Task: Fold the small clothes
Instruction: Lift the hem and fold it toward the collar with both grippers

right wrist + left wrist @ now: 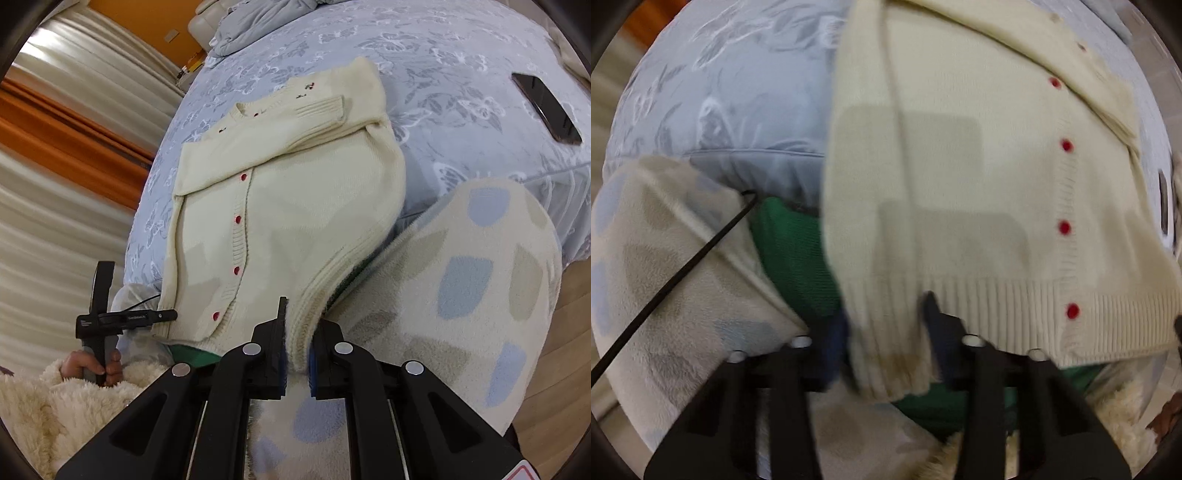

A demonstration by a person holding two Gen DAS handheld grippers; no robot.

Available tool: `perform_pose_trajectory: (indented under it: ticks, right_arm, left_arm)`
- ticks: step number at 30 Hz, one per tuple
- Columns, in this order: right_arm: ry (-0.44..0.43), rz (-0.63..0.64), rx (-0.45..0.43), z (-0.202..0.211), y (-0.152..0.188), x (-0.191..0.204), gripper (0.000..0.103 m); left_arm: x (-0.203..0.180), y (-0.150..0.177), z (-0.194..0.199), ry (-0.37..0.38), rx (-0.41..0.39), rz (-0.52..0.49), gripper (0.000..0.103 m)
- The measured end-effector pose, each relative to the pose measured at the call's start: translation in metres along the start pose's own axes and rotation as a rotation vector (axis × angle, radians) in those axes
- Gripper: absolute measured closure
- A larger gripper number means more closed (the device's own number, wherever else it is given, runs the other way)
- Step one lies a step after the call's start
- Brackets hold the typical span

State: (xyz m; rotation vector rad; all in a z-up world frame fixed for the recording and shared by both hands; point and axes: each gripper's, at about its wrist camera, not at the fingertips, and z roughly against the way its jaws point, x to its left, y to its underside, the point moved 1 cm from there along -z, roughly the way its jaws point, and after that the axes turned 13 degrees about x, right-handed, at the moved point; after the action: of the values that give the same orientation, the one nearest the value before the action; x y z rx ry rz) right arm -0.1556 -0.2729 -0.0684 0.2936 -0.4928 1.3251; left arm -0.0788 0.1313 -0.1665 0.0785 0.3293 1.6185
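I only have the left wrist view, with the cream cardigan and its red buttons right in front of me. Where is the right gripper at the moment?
Observer: The right gripper is shut on the ribbed edge of the cardigan, down by the hem.
Operator: Anything on the bed I should avoid?
Observer: A dark phone lies flat on the bedspread, apart from the cardigan.
Operator: And further off?
Observer: A crumpled grey blanket sits at the far end of the bed.
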Motion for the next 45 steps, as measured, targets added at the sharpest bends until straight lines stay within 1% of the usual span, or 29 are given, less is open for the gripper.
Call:
perform_pose_trajectory:
  ticks: [1, 4, 7, 8, 11, 13, 16, 19, 20, 22, 24, 25, 26, 27, 28, 29, 30, 31, 32, 34, 36, 37, 39, 40, 41, 42, 43, 44, 45]
  right_arm:
    - [-0.007, -0.008, -0.002, 0.0, 0.001, -0.002, 0.095]
    - [-0.032, -0.039, -0.026, 0.006, 0.007, -0.011, 0.095]
    - [-0.022, -0.029, -0.059, 0.016, 0.014, -0.011, 0.096]
    - [-0.016, -0.011, -0.071, 0.022, 0.018, -0.008, 0.095]
    - [-0.051, 0.01, -0.108, 0.044, 0.017, 0.002, 0.095]
    - [-0.095, 0.03, -0.18, 0.069, 0.001, 0.012, 0.095]
    - [-0.141, 0.074, -0.272, 0.095, -0.04, 0.023, 0.095]
    - [-0.158, 0.096, -0.351, 0.103, -0.11, 0.027, 0.095]
    - [-0.168, 0.094, -0.368, 0.097, -0.143, 0.025, 0.095]
    - [-0.134, 0.063, -0.397, 0.081, -0.192, 0.019, 0.095]
    - [-0.114, 0.012, -0.391, 0.051, -0.248, 0.007, 0.092]
    - [-0.092, -0.026, -0.393, 0.039, -0.267, -0.001, 0.089]
    - [-0.086, -0.07, -0.378, 0.023, -0.286, -0.01, 0.087]
    - [-0.065, -0.113, -0.361, 0.01, -0.3, -0.016, 0.083]
    - [-0.031, -0.15, -0.369, 0.004, -0.305, -0.02, 0.083]
    - [-0.022, -0.167, -0.4, 0.002, -0.306, -0.022, 0.082]
    - [-0.042, -0.166, -0.428, 0.004, -0.304, -0.022, 0.07]
    - [-0.059, -0.16, -0.456, 0.009, -0.299, -0.022, 0.059]
    - [-0.04, -0.154, -0.479, 0.014, -0.293, -0.022, 0.044]
    - [0.029, -0.121, -0.491, 0.017, -0.278, -0.024, 0.043]
    - [0.112, -0.098, -0.425, 0.004, -0.264, -0.032, 0.043]
    - [0.169, -0.108, -0.373, -0.011, -0.26, -0.04, 0.043]
    - [0.213, -0.118, -0.297, -0.034, -0.256, -0.049, 0.043]
    - [0.226, -0.129, -0.269, -0.044, -0.254, -0.053, 0.043]
    - [0.227, -0.139, -0.244, -0.055, -0.252, -0.056, 0.048]
    - [0.214, -0.14, -0.237, -0.062, -0.251, -0.057, 0.074]
    - [0.199, -0.136, -0.231, -0.067, -0.25, -0.056, 0.095]
    - [0.175, -0.137, -0.209, -0.071, -0.251, -0.056, 0.095]
    - [0.157, -0.142, -0.223, -0.066, -0.252, -0.054, 0.096]
  left_arm:
    - [0.005, 0.0, 0.003, 0.025, -0.005, 0.02, 0.088]
    - [0.024, 0.009, 0.019, 0.178, -0.048, 0.074, 0.089]
    - [0.032, 0.031, 0.05, 0.323, -0.127, 0.074, 0.09]
    - [0.033, 0.043, 0.069, 0.381, -0.177, 0.061, 0.09]
    - [0.032, 0.063, 0.109, 0.458, -0.258, 0.044, 0.09]
    - [0.033, 0.064, 0.14, 0.516, -0.322, 0.045, 0.09]
    - [0.029, 0.028, 0.175, 0.536, -0.397, 0.026, 0.09]
    - [0.016, -0.045, 0.201, 0.499, -0.461, 0.007, 0.089]
    - [0.015, -0.062, 0.207, 0.475, -0.482, 0.004, 0.089]
    - [-0.006, -0.124, 0.216, 0.402, -0.519, -0.021, 0.089]
    - [-0.023, -0.172, 0.208, 0.36, -0.521, -0.012, 0.084]
    - [-0.032, -0.2, 0.199, 0.348, -0.515, -0.008, 0.078]
    - [-0.039, -0.224, 0.187, 0.327, -0.508, -0.005, 0.065]
    - [-0.042, -0.235, 0.18, 0.286, -0.501, 0.017, 0.06]
    - [-0.043, -0.245, 0.17, 0.215, -0.505, 0.076, 0.046]
    - [-0.043, -0.248, 0.168, 0.189, -0.521, 0.092, 0.041]
    - [-0.04, -0.249, 0.166, 0.163, -0.552, 0.101, 0.039]
    - [-0.035, -0.245, 0.165, 0.156, -0.574, 0.101, 0.029]
    - [-0.031, -0.239, 0.165, 0.156, -0.585, 0.098, 0.02]
    - [-0.019, -0.227, 0.164, 0.166, -0.606, 0.074, 0.016]
    - [-0.01, -0.222, 0.154, 0.146, -0.598, 0.064, 0.014]
    - [-0.011, -0.223, 0.148, 0.133, -0.575, 0.065, 0.014]
    - [-0.008, -0.229, 0.121, 0.141, -0.497, 0.06, 0.014]
    - [-0.009, -0.231, 0.109, 0.146, -0.46, 0.062, 0.017]
    - [-0.011, -0.233, 0.098, 0.146, -0.432, 0.065, 0.032]
    - [-0.013, -0.234, 0.09, 0.149, -0.406, 0.06, 0.046]
    - [-0.014, -0.237, 0.081, 0.145, -0.374, 0.061, 0.07]
    - [-0.014, -0.237, 0.077, 0.143, -0.358, 0.07, 0.086]
    - [-0.012, -0.235, 0.078, 0.17, -0.355, 0.085, 0.088]
